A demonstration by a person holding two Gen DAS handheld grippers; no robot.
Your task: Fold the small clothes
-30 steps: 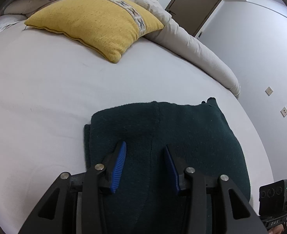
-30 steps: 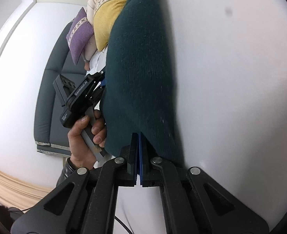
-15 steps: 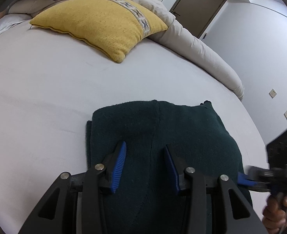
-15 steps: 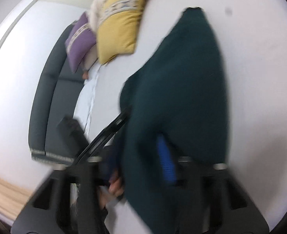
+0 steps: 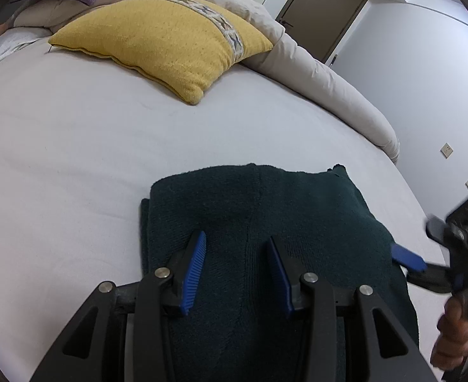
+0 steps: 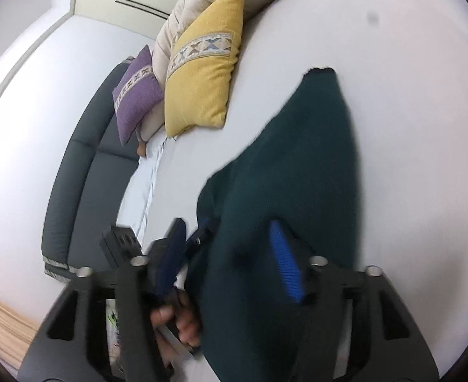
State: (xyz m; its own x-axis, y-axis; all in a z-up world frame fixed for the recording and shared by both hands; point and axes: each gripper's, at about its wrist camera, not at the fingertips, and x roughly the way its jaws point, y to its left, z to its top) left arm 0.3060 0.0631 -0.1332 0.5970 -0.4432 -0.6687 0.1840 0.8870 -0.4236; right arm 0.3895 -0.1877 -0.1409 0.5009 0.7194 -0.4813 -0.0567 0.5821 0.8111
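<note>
Garment position, left wrist view: dark green knit garment [image 5: 265,222] lies folded flat on the bed [image 5: 74,159], directly under and ahead of the left tool [image 5: 237,267]. Its jaws stand part-way apart over the knit, the cloth beneath them rather than pinched. The fold's long axis runs away from this tool toward the yellow cushion [image 5: 167,41]. The right tool [image 5: 409,259] sits at the garment's right edge, one blue pad showing just beside the cloth, a hand [image 5: 457,331] on its handle.

Right wrist view (blurred): right tool [image 6: 230,264] jaws are opening, garment [image 6: 297,172] lying below and ahead, not clamped. Left tool [image 6: 199,232] touches the far edge.

Judgement: left tool is nearer the fold's middle, right tool nearer its side edge.
</note>
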